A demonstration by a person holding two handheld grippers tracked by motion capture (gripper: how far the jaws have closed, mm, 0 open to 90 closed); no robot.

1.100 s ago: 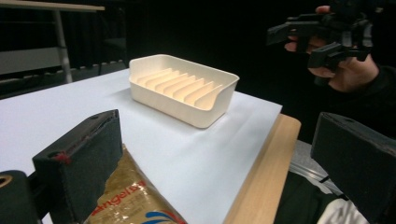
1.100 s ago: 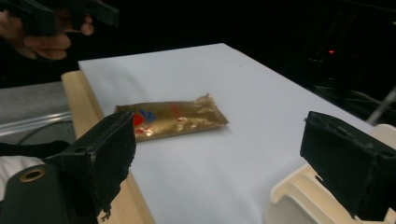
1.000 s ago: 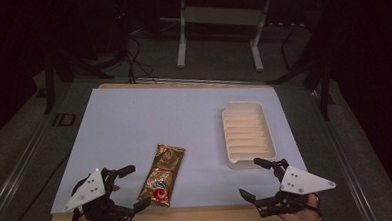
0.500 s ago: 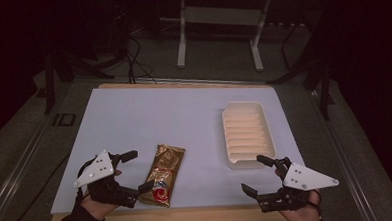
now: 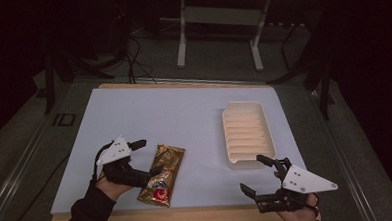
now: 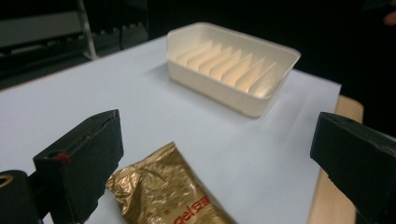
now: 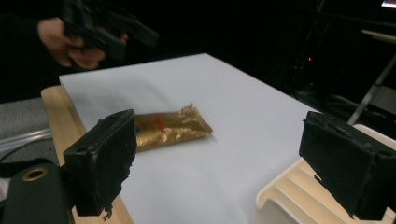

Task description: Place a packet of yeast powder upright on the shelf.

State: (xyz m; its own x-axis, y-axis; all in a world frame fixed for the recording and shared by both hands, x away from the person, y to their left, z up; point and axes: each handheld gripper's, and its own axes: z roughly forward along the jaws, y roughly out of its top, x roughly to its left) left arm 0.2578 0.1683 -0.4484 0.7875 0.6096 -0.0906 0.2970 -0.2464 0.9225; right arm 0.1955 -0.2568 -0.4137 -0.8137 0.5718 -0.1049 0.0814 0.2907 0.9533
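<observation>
Left tongs (image 5: 147,156) spread around gold packet (image 5: 163,174), pre-grasp.
Should close squarely across the wrapper's width w/o crushing; contact prob. not made yet. Right tongs (image 5: 256,176) idle, spread, near tray (image 5: 246,133).

Each black gripper (image 5: 145,157) carries a grey triangular plate with dark dots; the left arm wears a black sleeve (image 5: 86,214).
</observation>
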